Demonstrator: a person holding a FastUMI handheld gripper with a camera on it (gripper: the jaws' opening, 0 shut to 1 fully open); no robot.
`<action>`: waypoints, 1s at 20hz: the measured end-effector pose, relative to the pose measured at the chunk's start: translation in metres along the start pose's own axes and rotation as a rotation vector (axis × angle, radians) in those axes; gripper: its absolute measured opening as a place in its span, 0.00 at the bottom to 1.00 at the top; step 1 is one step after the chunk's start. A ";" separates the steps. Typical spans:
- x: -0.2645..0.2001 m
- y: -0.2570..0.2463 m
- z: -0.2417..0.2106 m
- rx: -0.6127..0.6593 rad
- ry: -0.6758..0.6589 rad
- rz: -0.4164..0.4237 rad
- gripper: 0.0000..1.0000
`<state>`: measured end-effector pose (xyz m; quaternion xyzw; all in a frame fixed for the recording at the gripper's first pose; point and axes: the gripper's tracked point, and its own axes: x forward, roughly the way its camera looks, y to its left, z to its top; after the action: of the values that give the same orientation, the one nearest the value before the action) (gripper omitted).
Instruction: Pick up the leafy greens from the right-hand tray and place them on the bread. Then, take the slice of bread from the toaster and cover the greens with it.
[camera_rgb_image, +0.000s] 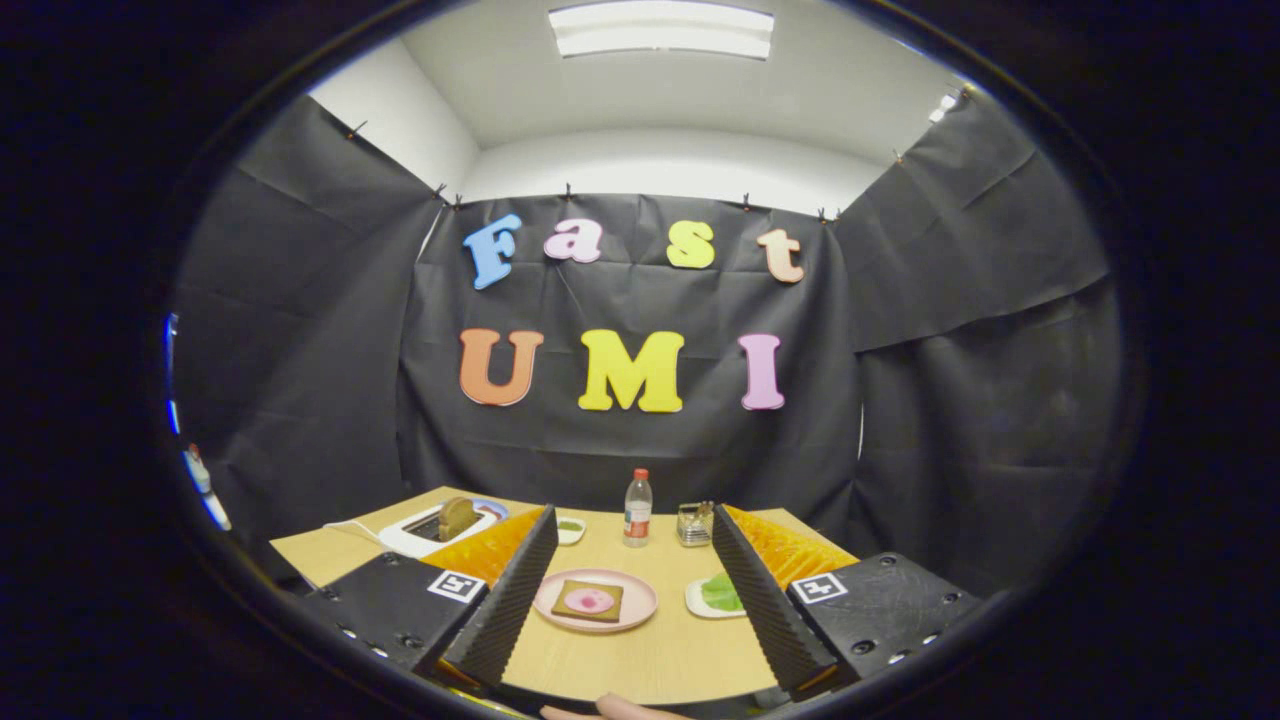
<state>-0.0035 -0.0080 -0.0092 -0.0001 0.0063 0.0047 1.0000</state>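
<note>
Gripper (630, 585) held wide apart above the table (640, 660), bread on plate (596, 600) between its fingers, greens (722, 592) beside the right one, toaster (440, 528) beyond the left

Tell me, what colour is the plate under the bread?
Pink. The plate lies on the table between the open gripper fingers, in the gripper view.

Your one fisheye camera rides on the gripper (630, 590), looking forward and slightly down along its two wide-spread fingers over the light wooden table (640, 655) toward the black cloth back wall (640, 440), with the tabletop items fairly near
</note>
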 end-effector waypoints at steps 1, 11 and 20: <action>0.007 -0.006 -0.009 0.002 0.026 -0.013 0.95; 0.103 -0.087 -0.056 0.118 0.139 -0.055 0.95; 0.201 -0.180 -0.123 0.087 0.343 -0.146 0.96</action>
<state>0.1977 -0.1859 -0.1344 0.0420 0.1771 -0.0683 0.9809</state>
